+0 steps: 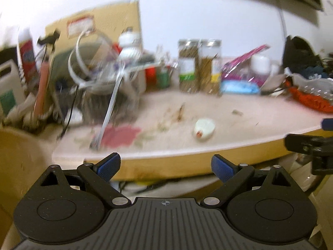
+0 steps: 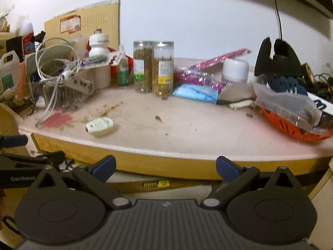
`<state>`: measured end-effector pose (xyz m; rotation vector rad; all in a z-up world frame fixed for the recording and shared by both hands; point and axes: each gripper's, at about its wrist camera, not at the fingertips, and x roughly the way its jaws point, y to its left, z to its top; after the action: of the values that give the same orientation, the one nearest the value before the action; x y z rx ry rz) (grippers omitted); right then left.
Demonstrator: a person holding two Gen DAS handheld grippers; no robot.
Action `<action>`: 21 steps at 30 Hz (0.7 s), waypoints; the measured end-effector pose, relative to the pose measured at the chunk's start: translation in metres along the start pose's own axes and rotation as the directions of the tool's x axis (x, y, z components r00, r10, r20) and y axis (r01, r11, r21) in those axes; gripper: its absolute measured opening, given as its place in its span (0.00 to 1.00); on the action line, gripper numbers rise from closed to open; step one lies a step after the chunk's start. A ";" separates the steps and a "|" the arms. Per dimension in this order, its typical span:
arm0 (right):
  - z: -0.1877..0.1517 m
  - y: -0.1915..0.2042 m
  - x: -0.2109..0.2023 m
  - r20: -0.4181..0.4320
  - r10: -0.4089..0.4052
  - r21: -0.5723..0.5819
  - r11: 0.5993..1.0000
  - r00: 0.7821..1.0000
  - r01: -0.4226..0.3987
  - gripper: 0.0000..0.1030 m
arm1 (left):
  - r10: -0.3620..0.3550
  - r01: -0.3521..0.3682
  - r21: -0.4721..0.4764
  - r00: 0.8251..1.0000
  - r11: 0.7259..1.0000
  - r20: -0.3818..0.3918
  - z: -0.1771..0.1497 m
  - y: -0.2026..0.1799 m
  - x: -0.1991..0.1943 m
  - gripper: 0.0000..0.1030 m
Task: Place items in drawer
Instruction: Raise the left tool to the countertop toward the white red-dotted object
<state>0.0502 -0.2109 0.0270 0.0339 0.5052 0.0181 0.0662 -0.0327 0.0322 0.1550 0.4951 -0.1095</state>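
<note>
A small pale-green gadget [image 2: 100, 126] with a red spot lies on the pinkish tabletop [image 2: 187, 129] near its front edge; it also shows in the left wrist view [image 1: 204, 129]. Two tall clear jars [image 2: 154, 68] of dried herbs stand at the back, also seen in the left wrist view [image 1: 198, 66]. My left gripper [image 1: 165, 166] is open and empty, below the table edge. My right gripper [image 2: 165, 167] is open and empty, also below the edge. No drawer is clearly visible.
Cluttered left: a cable-filled container [image 2: 60, 83], white bottle [image 2: 98, 43], cardboard [image 2: 83, 25]. Right: orange basket [image 2: 291, 125], pink packets [image 2: 208, 66], white jar [image 2: 235, 68], blue pack [image 2: 195, 92], black object [image 2: 276, 58]. The left wrist view is blurred.
</note>
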 end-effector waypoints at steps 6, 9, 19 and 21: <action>0.011 -0.001 -0.018 0.140 0.021 0.001 1.000 0.990 -0.021 1.00 | -0.028 0.024 0.038 0.994 0.999 0.107 0.009 -0.008 -0.011 0.94; 0.013 -0.001 -0.021 0.157 0.029 -0.003 1.000 0.987 -0.029 1.00 | -0.044 0.041 0.032 0.993 0.999 0.107 0.010 -0.008 -0.010 0.94; 0.011 -0.005 -0.018 0.136 0.047 0.015 0.999 0.990 -0.050 1.00 | -0.132 0.127 0.060 0.987 0.990 0.089 0.008 -0.005 0.005 0.93; 0.011 -0.004 -0.019 0.137 0.053 0.007 0.998 0.989 -0.054 1.00 | -0.170 0.167 0.048 0.982 0.985 0.081 0.008 -0.002 0.011 0.93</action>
<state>0.0391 -0.2155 0.0454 0.0591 0.3671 0.0654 0.0791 -0.0370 0.0334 0.1476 0.4206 -0.2910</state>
